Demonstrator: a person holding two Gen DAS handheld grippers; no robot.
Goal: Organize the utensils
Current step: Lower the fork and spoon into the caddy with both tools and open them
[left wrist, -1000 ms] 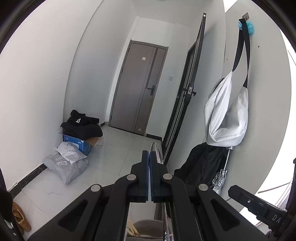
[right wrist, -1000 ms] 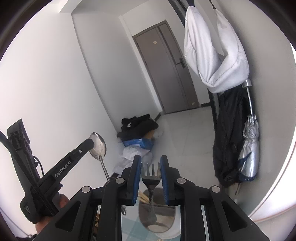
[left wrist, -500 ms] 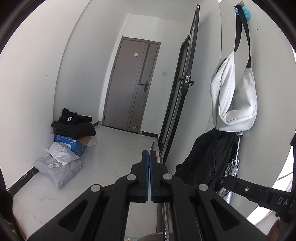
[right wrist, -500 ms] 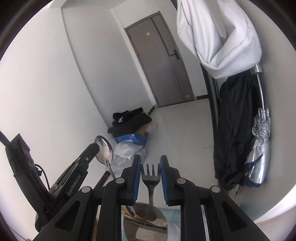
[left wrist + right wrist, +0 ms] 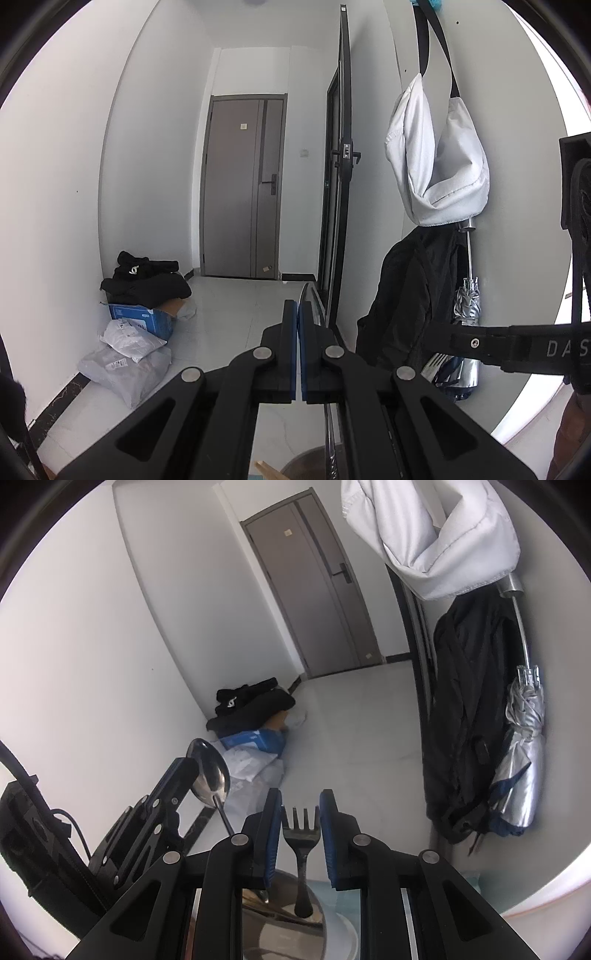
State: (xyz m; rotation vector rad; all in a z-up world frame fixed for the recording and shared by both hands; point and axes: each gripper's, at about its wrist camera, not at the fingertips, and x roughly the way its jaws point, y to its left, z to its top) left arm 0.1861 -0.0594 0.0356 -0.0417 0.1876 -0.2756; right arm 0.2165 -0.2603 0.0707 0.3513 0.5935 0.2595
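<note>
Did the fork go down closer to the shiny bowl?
Yes. The fork in the right gripper has sunk toward the metal bowl; against the grey door, the view now tilts lower.

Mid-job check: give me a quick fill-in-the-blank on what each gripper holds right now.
The right gripper holds a ____ with its tines up.
The left gripper is shut on the handle of a ____.
Below the fork, its handle hangs over a round metal ____.

Missing words: fork; spoon; bowl

Polished metal spoon [image 5: 210, 771]; fork [image 5: 301, 830] looks duller metal; glossy steel bowl [image 5: 288, 934].
</note>
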